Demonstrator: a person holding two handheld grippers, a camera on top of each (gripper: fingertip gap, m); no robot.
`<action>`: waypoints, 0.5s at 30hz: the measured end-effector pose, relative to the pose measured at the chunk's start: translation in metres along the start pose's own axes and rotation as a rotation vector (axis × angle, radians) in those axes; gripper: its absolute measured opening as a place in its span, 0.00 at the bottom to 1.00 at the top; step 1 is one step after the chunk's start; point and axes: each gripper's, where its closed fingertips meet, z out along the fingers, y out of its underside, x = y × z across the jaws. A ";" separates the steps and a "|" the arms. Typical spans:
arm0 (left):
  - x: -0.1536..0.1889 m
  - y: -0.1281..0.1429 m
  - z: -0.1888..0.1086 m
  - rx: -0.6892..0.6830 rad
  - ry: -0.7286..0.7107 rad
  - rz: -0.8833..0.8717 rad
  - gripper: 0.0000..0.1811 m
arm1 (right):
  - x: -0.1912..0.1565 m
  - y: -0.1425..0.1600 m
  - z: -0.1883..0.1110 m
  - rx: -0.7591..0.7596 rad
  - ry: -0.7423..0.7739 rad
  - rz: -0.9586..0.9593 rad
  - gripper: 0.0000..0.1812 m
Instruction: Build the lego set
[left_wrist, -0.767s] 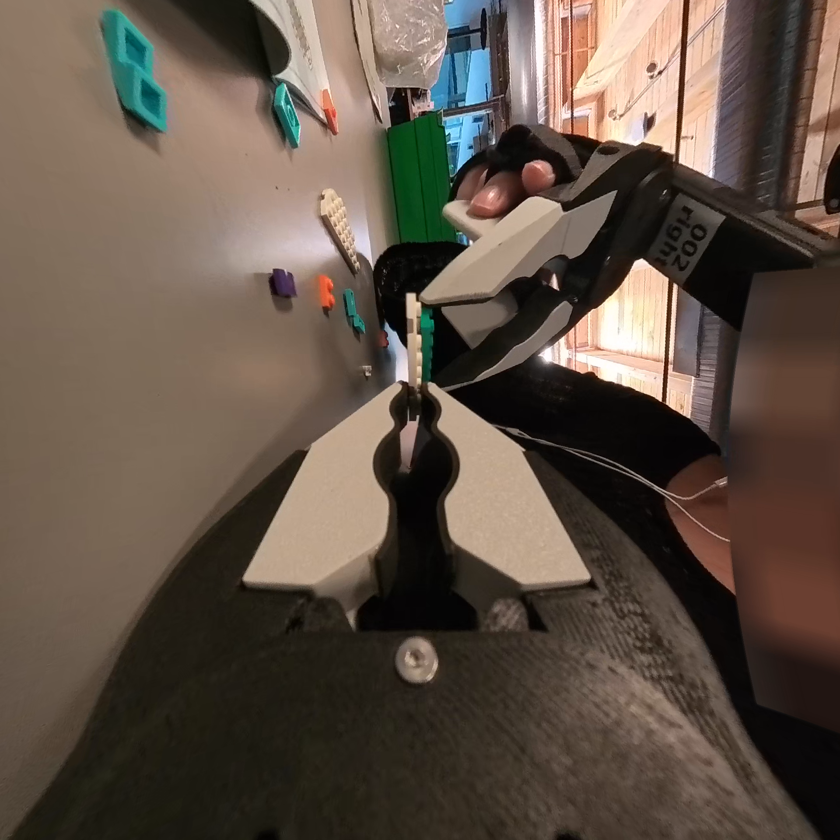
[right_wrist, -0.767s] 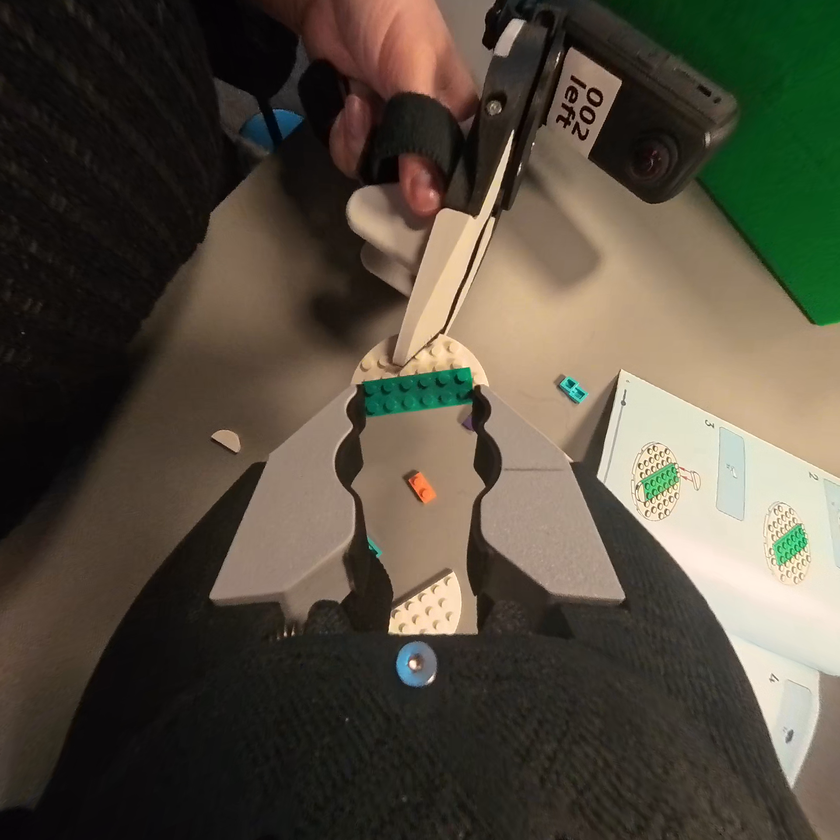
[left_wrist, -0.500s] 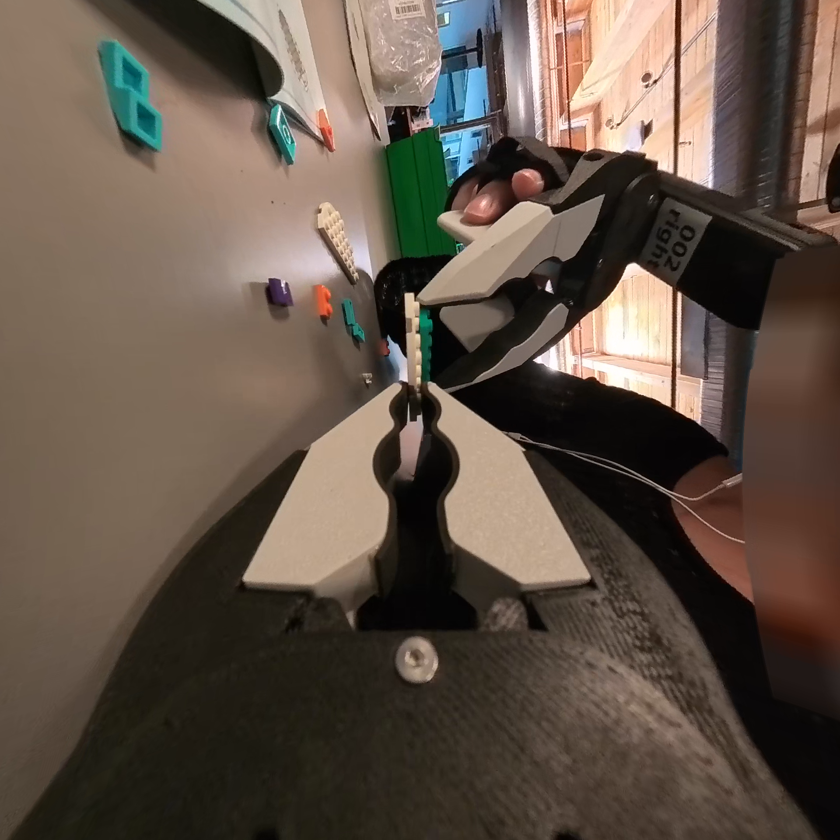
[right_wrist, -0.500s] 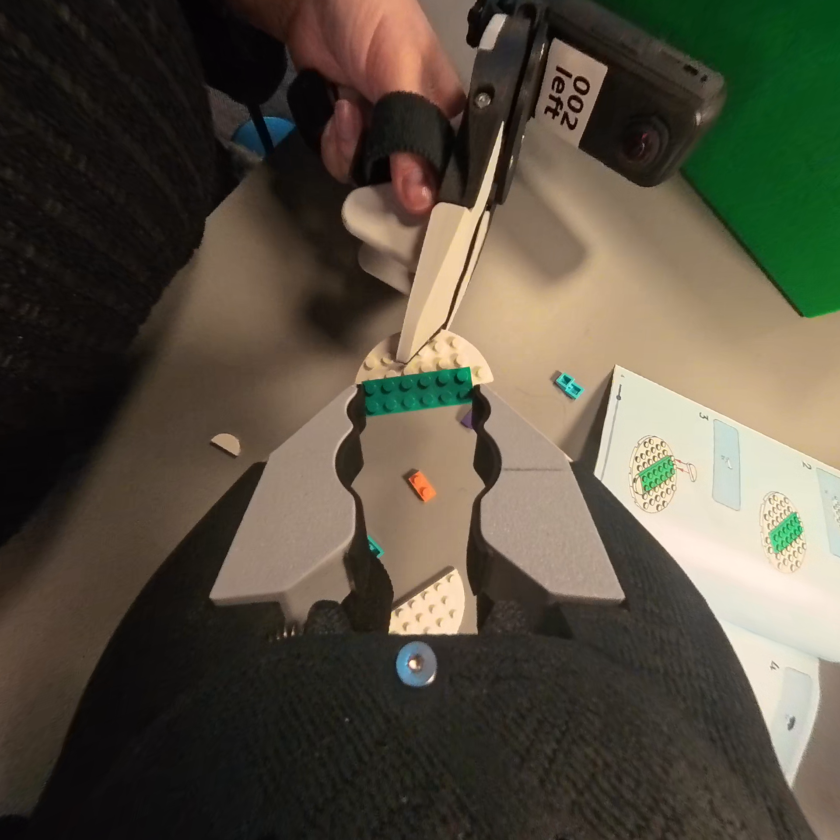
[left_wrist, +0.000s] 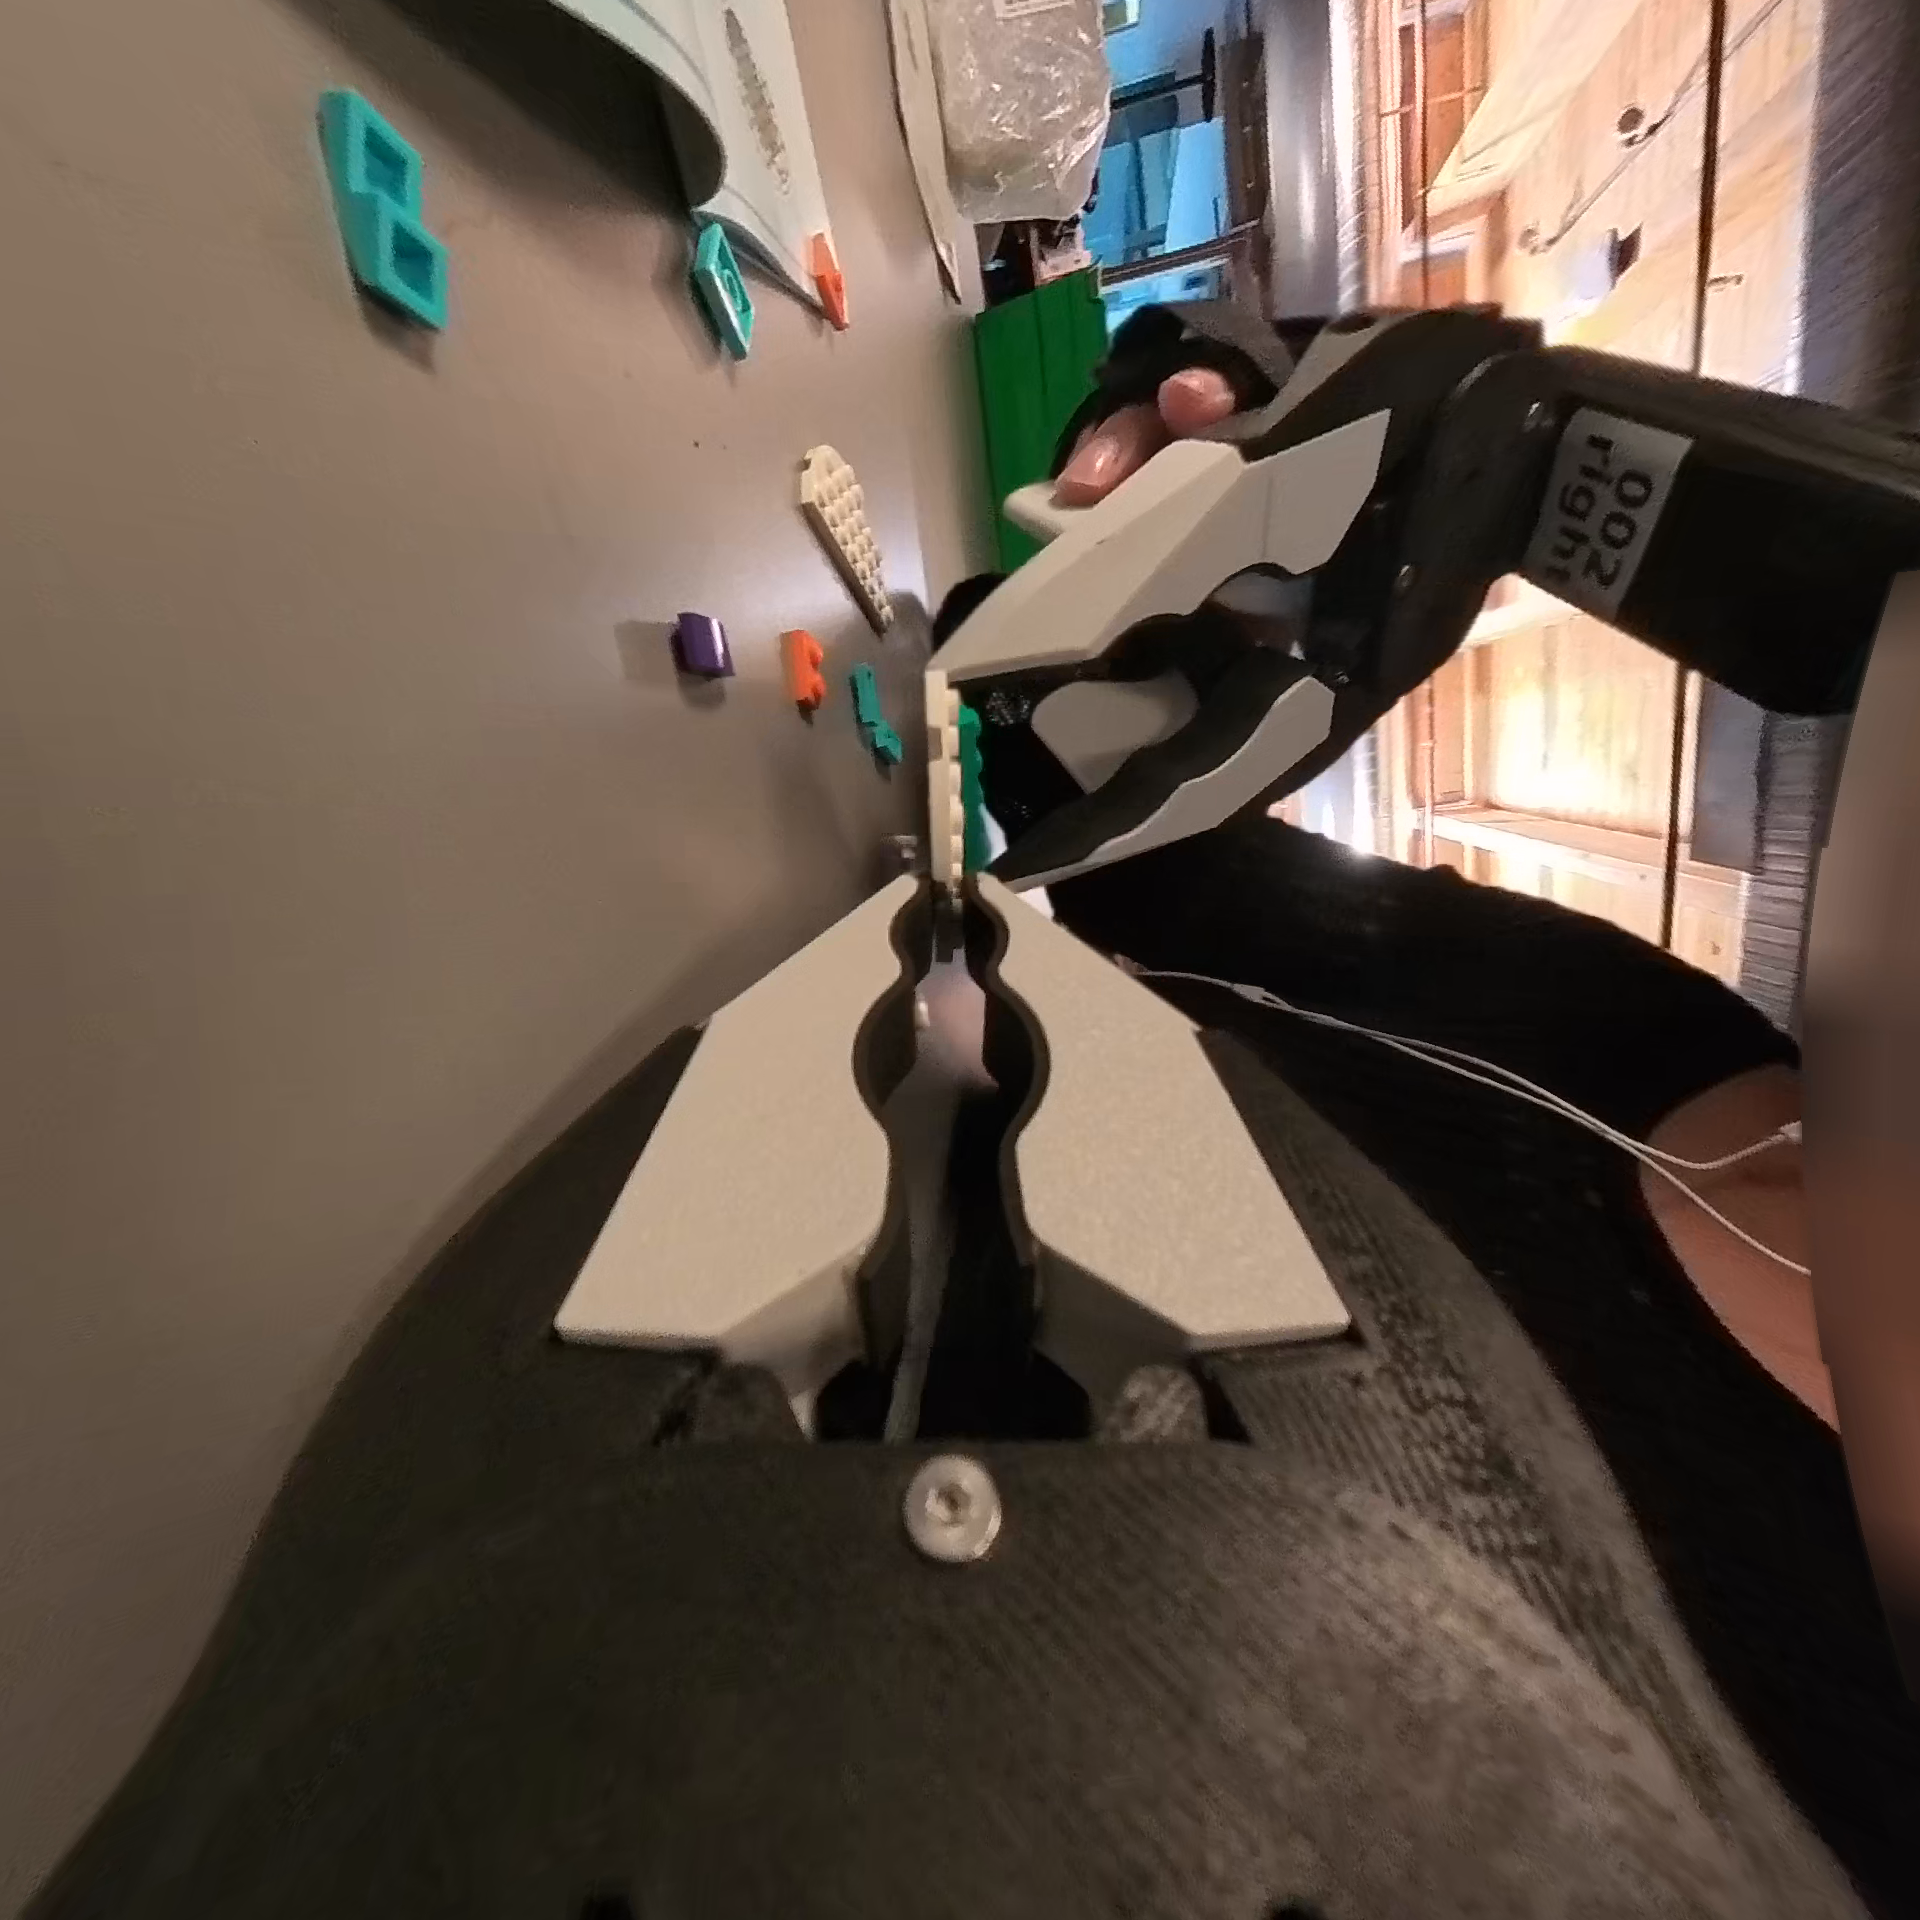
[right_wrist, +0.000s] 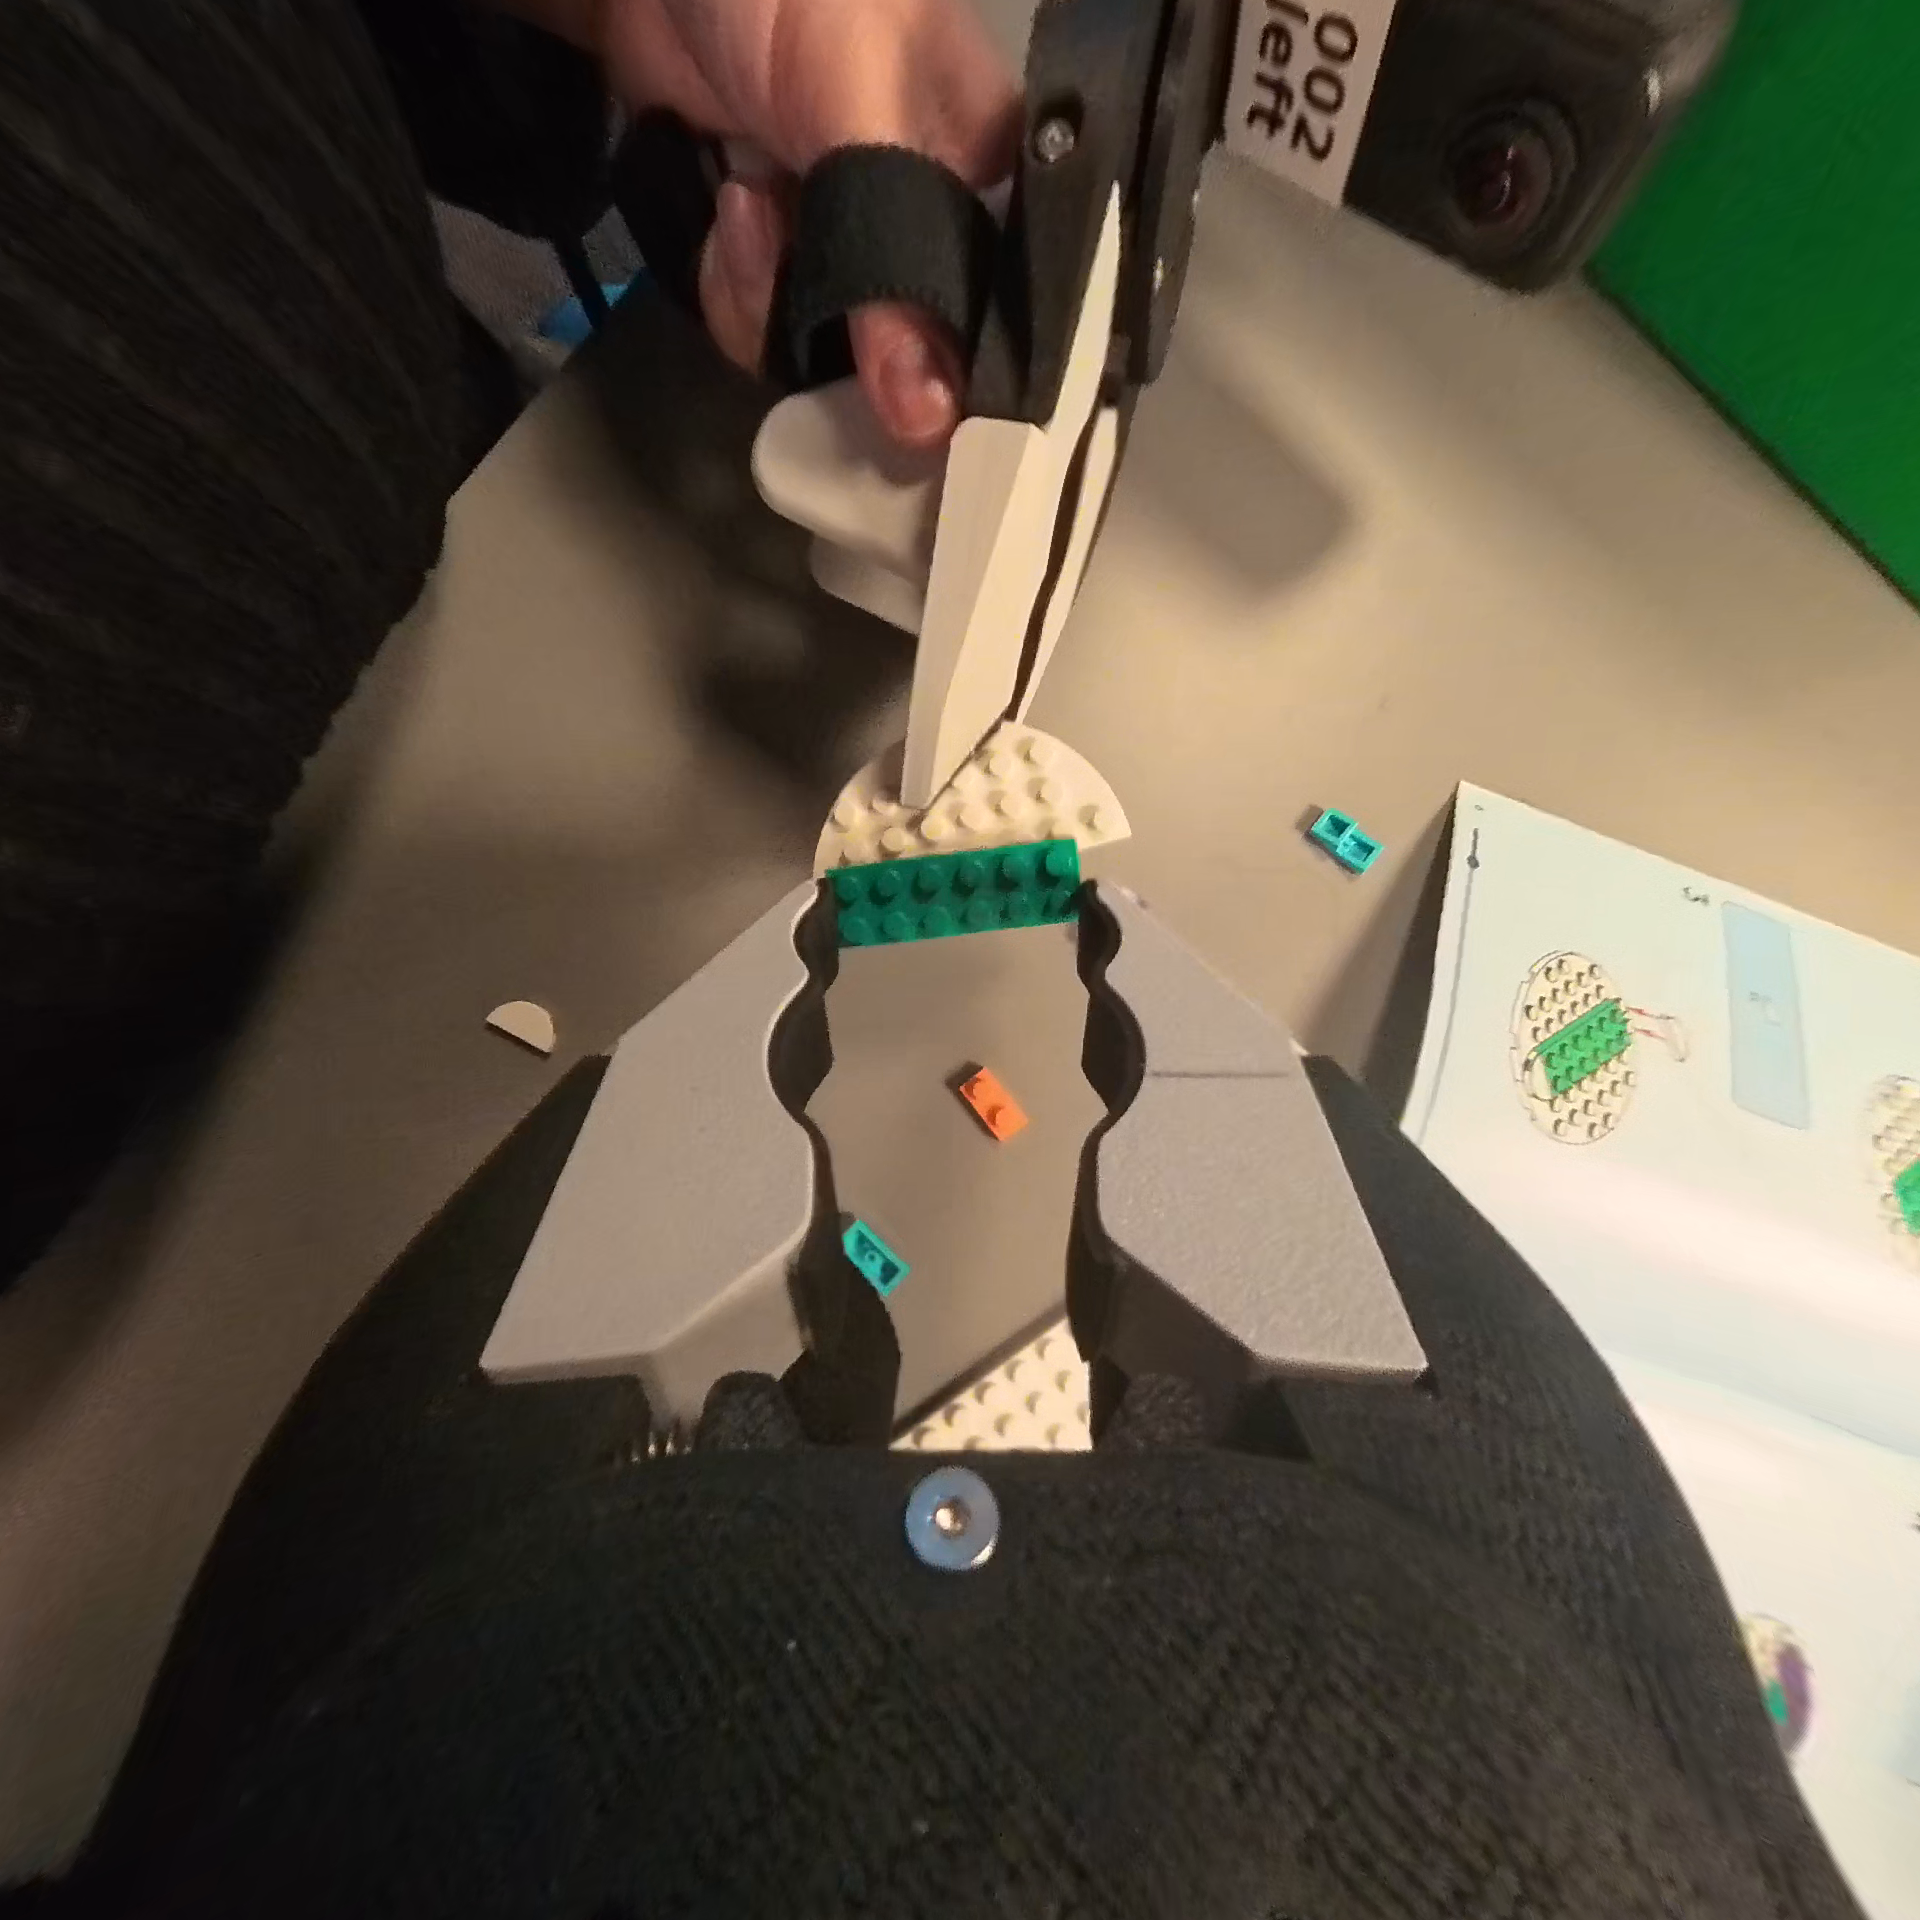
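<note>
My left gripper (left_wrist: 948, 902) is shut on the edge of a white half-round studded plate (left_wrist: 941, 769) and holds it above the grey table. In the right wrist view the left gripper (right_wrist: 925, 795) pinches the far side of that plate (right_wrist: 1003, 795). My right gripper (right_wrist: 956, 906) is shut on a green plate (right_wrist: 954, 894), gripping it by its two short ends. The green plate lies against the studded face of the white plate along its straight edge. From the left wrist view the right gripper (left_wrist: 975, 777) holds the green plate (left_wrist: 972, 764) flat against the white one.
An orange piece (right_wrist: 992, 1103), a teal piece (right_wrist: 876, 1255), a second white half-round plate (right_wrist: 1013, 1403), a small white half-round tile (right_wrist: 523, 1027) and a teal double piece (right_wrist: 1343, 840) lie on the table. An instruction booklet (right_wrist: 1662, 1143) is at the right, a green box (right_wrist: 1818, 364) behind. The tips of both grippers are at nearly the same place.
Both grippers keep their holds and the two plates stay together. The held pair has shifted slightly over the table, and the left gripper's body sits higher in the right wrist view.
</note>
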 end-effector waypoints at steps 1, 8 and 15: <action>-0.001 0.000 -0.001 -0.002 -0.016 0.007 0.02 | 0.000 0.002 0.001 -0.002 -0.003 0.016 0.25; -0.006 -0.001 -0.007 0.007 -0.070 0.035 0.02 | -0.007 0.017 0.013 -0.006 -0.025 0.073 0.25; -0.008 0.001 -0.008 0.006 -0.102 0.051 0.02 | -0.008 0.021 0.017 0.019 -0.033 0.103 0.25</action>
